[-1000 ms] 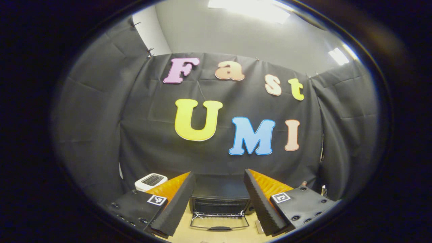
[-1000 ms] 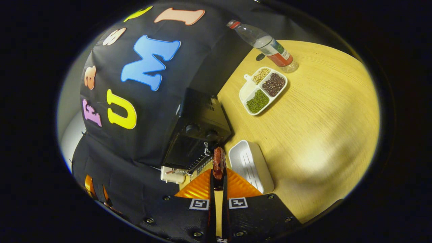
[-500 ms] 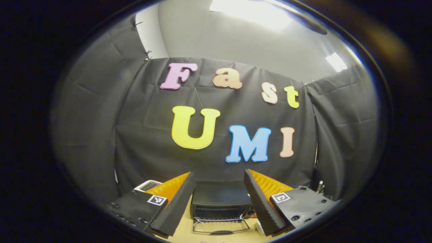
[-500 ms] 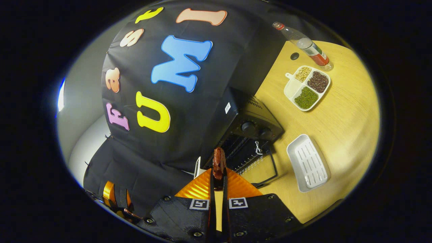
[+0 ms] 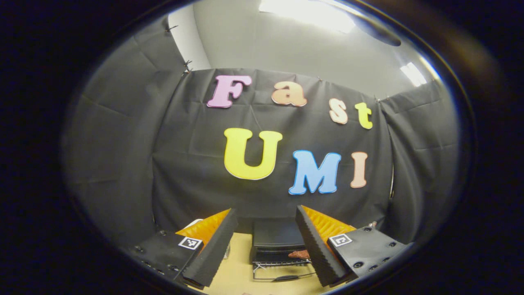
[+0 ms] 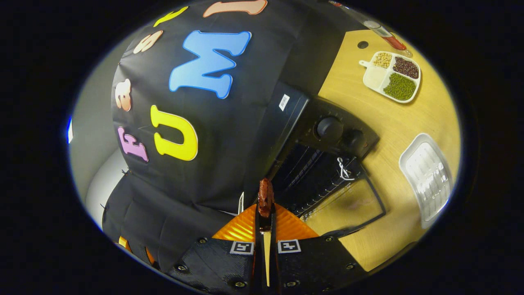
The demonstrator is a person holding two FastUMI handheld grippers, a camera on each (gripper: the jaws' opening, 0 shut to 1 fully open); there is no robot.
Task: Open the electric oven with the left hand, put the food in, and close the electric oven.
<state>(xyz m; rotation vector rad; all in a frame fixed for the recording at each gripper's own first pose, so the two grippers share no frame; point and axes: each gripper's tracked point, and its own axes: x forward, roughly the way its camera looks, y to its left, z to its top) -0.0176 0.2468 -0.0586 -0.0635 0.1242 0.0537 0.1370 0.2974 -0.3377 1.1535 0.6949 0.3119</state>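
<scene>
A: How much room is there around the oven [image 6: 327,135]?

B: In the right gripper view it sits right of centre, its back against the black cloth. Its door [image 6: 348,205] lies folded down flat toward the lower right, so the cavity mouth is open. Bare table [image 6: 389,119] stretches to the right of it.

A: What else is on that table?

B: A white tray [image 6: 428,178] at the right edge, apart from the door. A divided dish [image 6: 393,76] with beans sits at the upper right, and a bottle [image 6: 385,32] lies beyond it at the top edge.

A: And the food [image 6: 265,197]?

B: The right gripper [image 6: 265,211] is pinched tight on it, at lower centre of the frame. The reddish piece sticks up from the fingertips, just left of the open cavity.

A: The left gripper [image 5: 266,241]?

B: Its fingers are spread wide, holding nothing. In the left gripper view the oven shows low between them, door down, with the food at the cavity's right side by the right finger [image 5: 315,246].
</scene>
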